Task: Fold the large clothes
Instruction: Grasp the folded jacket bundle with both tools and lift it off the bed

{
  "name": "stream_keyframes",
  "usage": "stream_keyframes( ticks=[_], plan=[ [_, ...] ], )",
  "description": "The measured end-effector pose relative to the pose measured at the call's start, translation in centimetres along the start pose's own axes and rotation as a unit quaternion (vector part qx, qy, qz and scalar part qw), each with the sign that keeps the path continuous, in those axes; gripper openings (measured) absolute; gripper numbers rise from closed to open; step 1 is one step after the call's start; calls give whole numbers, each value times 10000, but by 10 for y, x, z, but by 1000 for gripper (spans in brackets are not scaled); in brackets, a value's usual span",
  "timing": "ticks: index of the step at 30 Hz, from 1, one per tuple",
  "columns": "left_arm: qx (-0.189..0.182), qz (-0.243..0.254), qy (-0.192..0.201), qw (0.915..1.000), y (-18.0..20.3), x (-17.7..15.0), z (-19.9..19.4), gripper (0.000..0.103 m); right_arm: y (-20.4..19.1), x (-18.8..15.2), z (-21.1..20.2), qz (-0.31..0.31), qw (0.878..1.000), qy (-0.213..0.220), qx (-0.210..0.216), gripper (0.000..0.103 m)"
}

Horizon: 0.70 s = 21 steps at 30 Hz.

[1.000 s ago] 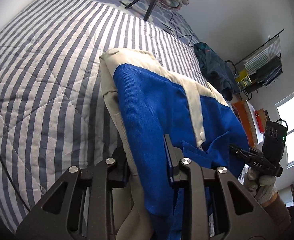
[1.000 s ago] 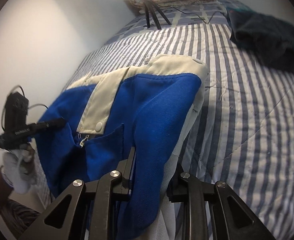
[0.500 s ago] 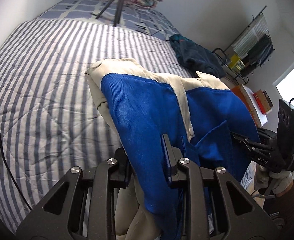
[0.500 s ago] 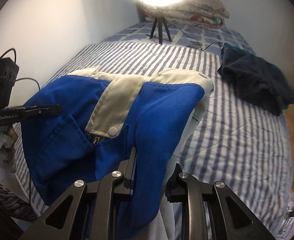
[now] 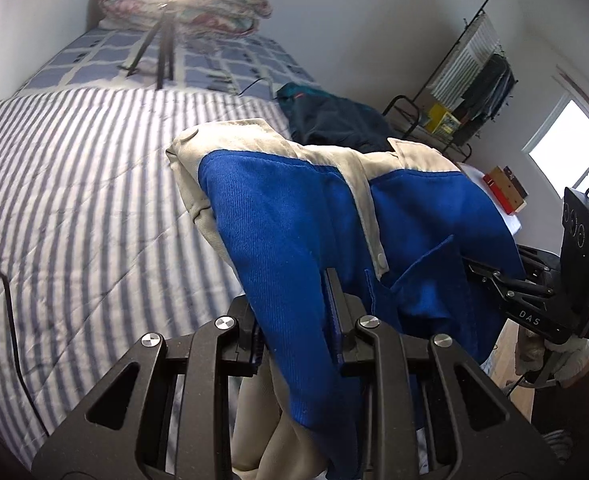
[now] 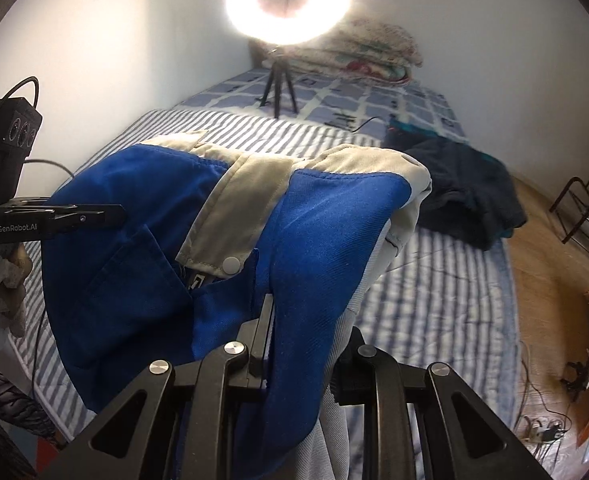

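Clearly both grippers clamp the jacket (image 5: pixel 294 240): the left gripper (image 5: pixel 294 316) and right gripper (image 6: pixel 306 340) each pinch a fold, holding it aloft over the bed (image 5: pixel 74 200). It looks thick, soft and floppy, so grips near the edges should keep it spread.

Big blue jacket (image 5: pixel 294 240) with cream bands and snap buttons, bunched and folded over, hangs up off striped bed (image 5: pixel 74 200), pinched at both ends.

R tongs (image 6: pixel 302 332) clamp blue/cream jacket (image 6: pixel 326 232) above striped bed (image 6: pixel 434 300); L tongs (image 6: pixel 94 216) grip far side.
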State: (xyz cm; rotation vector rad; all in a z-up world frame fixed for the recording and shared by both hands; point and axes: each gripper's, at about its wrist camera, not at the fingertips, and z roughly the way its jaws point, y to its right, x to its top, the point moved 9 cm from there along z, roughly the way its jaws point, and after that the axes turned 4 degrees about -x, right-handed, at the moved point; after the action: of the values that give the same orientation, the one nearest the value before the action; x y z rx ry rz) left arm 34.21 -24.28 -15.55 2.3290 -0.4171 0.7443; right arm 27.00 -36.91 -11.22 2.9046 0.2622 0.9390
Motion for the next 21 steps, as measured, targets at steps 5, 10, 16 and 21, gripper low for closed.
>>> stream_keyframes(
  ticks=[5,10,16,21],
  plan=[
    [-164,92,62,9998,20,19,21,24,34,6,-8,110,9997,128,-177,20],
    [-290,240,68,9993,42,37,44,24,66,10,-7,260,9991,190,-264,20],
    [-504,455,105,9976,60,77,79,24,118,20,-2,619,9971,401,-164,20],
    [-689,715,210,9948,79,125,118,24,160,43,8,696,9953,636,-222,20]
  ],
)
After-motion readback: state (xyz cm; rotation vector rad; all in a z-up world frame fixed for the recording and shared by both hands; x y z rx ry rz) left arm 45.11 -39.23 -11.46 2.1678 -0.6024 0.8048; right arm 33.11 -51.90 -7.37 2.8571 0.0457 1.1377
